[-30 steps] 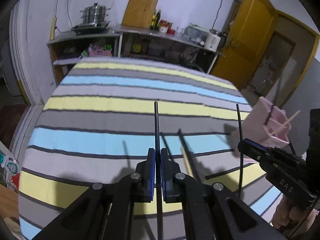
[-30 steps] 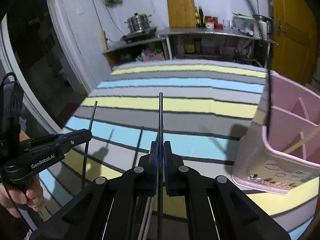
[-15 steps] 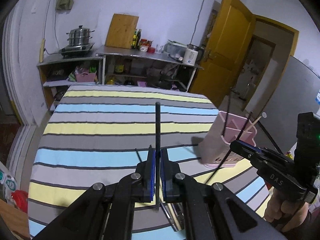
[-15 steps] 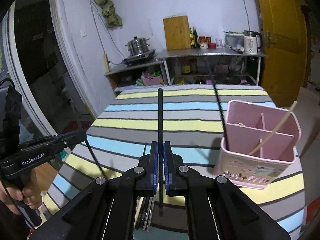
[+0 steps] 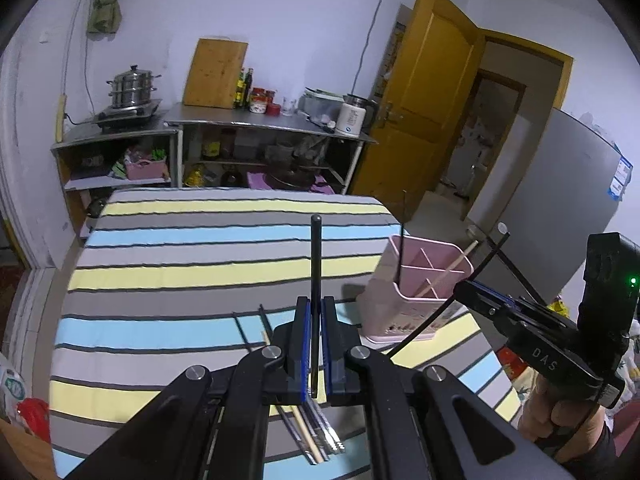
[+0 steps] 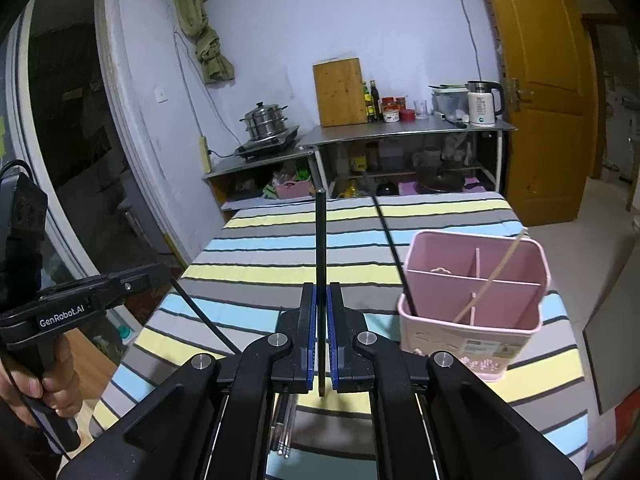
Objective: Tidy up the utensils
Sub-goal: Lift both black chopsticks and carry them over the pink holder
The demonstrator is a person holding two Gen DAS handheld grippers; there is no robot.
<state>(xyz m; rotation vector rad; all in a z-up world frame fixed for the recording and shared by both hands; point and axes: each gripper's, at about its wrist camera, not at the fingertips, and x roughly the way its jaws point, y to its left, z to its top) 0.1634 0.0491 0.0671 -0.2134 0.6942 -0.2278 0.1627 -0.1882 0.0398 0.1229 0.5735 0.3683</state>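
The table wears a striped cloth point(image 5: 192, 280), matt and soft-looking, and on it stands a pink holder point(image 6: 472, 300) of smooth plastic with a pale wooden chopstick point(image 6: 496, 276) leaning inside. Each gripper clamps a matt black chopstick point(image 5: 316, 264) point(image 6: 320, 248) between blue rubbery-looking pads set in matt black plastic. Behind are dull metal counters point(image 5: 260, 122), a shiny steel steamer pot point(image 5: 131, 88), a bare wooden board point(image 6: 340, 94), and a glossy yellow-brown door point(image 5: 424, 92).

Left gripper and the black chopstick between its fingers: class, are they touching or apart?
Touching. In the left wrist view the left gripper is shut on the black chopstick, with both blue pads pressed against its shaft and no gap visible on either side.
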